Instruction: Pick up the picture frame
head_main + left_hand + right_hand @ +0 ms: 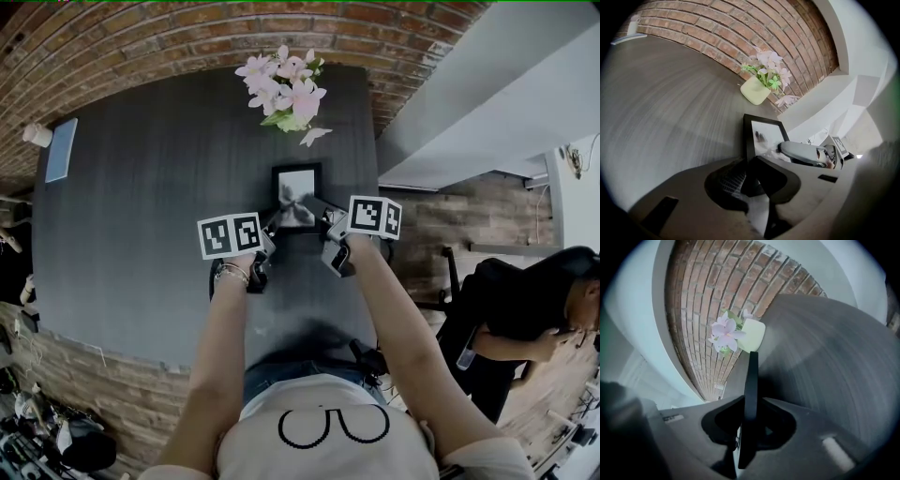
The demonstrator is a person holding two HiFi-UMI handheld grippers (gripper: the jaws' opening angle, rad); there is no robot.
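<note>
A black picture frame (296,190) with a pale picture stands in the middle of the dark table (141,234), a little in front of the flowers. My left gripper (273,226) is shut on its lower left corner; in the left gripper view the frame (764,133) rises out of the jaws of that gripper (751,182). My right gripper (324,221) holds the lower right corner. In the right gripper view the frame (751,376) shows edge-on, pinched between the jaws of that gripper (747,427). The right gripper's finger (806,153) also shows across the picture.
A pale green pot of pink flowers (286,86) stands behind the frame by the brick wall. A blue book (62,150) and a white cup (37,134) lie at the far left corner. The table's right edge (377,178) runs close to the frame. A person (525,328) sits at the right.
</note>
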